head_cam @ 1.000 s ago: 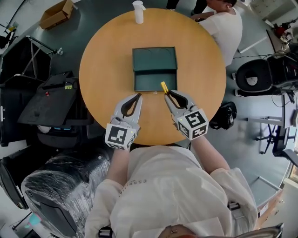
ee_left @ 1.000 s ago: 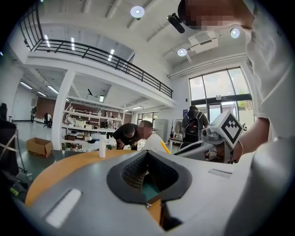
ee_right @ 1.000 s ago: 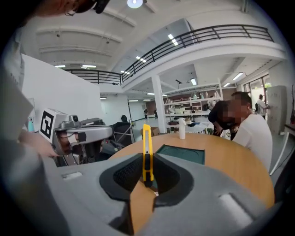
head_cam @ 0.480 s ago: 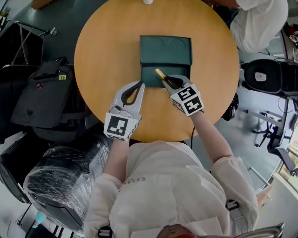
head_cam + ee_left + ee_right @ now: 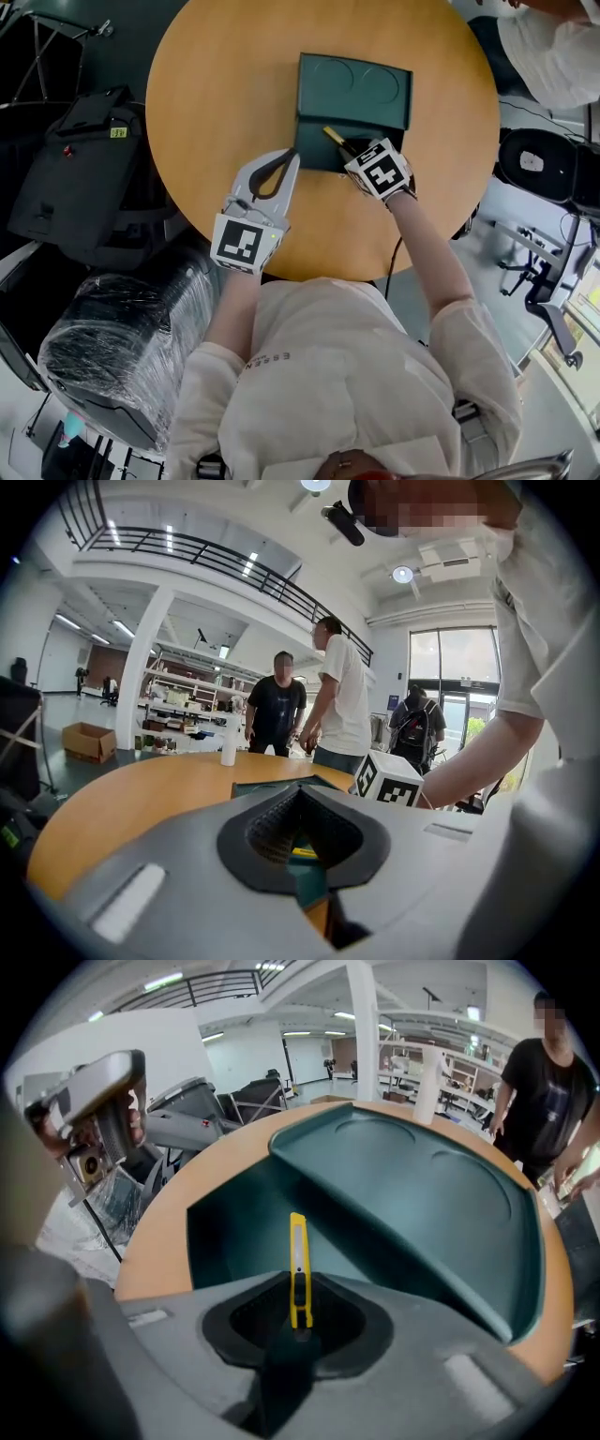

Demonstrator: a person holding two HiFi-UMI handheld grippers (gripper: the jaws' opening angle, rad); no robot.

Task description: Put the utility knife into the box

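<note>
R tongs (image 5: 345, 150) are clamped on the yellow utility knife (image 5: 331, 137), gripping it by its rear end; the rest sticks out past the tips, in line w/ the jaws. The knife hangs over the open tray of the dark green box (image 5: 313, 157), its free end aimed at the fold where tray meets lid; can't tell if it touches the tray floor. The box lid (image 5: 356, 92) lies folded back flat on the far side, w/ two round shapes pressed into it. R tongs tilt steeply down into the tray, marker cube (image 5: 380, 174) facing up.

L tongs (image 5: 291, 157) have tips together and nothing gripped; green box and a bit of yellow show thru the loop btwn the pads. Their tips sit just beside the tray's left near corner; contact w/ the box can't be judged.

The box sits around the middle of the round wooden worktop (image 5: 216, 94), slightly to the right. On the worktop's far edge, in the left gripper view, a white bottle (image 5: 228, 745) stands upright; several people (image 5: 279, 705) stand beyond it, and a cardboard carton (image 5: 86, 742) sits on the floor off to the left. Beside the worktop in the head view: a black bag (image 5: 75, 159) and a chair wrapped in plastic film (image 5: 112, 337).
</note>
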